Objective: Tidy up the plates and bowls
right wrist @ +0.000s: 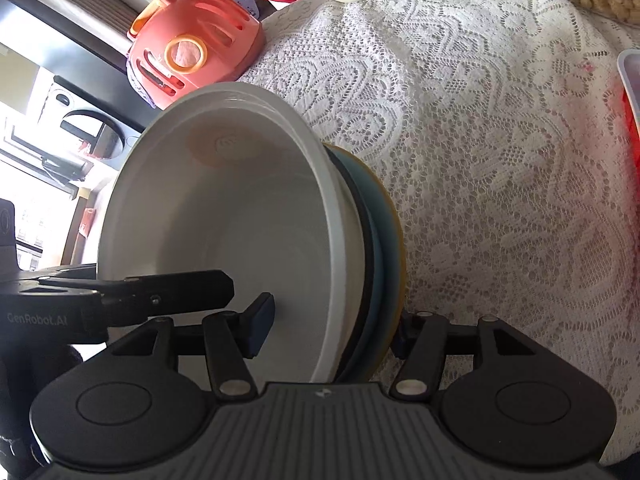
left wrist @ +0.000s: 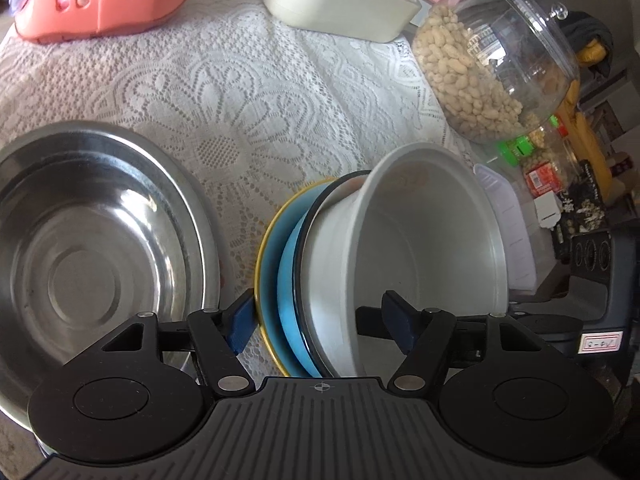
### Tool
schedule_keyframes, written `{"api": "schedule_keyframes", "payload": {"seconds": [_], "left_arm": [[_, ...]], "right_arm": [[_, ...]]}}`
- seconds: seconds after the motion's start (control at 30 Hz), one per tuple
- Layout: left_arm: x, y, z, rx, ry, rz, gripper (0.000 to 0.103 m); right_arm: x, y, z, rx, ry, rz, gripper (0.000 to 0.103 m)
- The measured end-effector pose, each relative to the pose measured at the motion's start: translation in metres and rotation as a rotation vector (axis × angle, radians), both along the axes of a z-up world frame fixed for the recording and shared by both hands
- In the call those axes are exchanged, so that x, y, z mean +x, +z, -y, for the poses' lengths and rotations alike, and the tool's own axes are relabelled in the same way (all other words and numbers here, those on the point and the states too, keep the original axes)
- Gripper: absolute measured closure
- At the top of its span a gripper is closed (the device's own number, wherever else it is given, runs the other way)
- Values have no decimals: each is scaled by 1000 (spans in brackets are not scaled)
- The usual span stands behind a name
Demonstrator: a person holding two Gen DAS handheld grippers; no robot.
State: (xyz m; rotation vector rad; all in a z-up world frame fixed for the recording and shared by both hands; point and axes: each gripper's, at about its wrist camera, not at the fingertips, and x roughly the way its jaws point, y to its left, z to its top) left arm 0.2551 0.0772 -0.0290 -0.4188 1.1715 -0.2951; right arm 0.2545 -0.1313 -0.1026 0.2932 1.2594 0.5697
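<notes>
A stack of a white bowl, a dark-rimmed dish and a blue plate is clamped on edge between the left tongs and likewise between the right tongs. A steel plate is seen on the lace-covered desk, left of the left tongs.

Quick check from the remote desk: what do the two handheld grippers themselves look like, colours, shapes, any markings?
Both are matte black: ribbed body, two round discs, silver-riveted linkage arms, dark-blue finger pads. Left gripper shows a crosshair mark; right gripper likewise. "GenRobot.AI" lettering shows on the other unit.
</notes>
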Motion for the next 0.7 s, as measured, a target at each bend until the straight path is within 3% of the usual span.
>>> {"api": "schedule_keyframes", "payload": {"seconds": [0.17, 0.37, 0.53, 0.7], "left_arm": [[-9, -1, -10, -31, -3, -36, 32], [-10, -2, -17, -69, 4, -44, 32], [-8, 0, -11, -42, 28, -46, 32], [-10, 0, -4, -5, 76, -48, 32]], "right_arm": [[-1, 5, -6, -22, 6, -46, 42], [-8, 3, -8, -35, 65, -32, 43], [0, 14, -2, -40, 33, 28, 43], [11, 14, -10, -55, 71, 24, 42]]}}
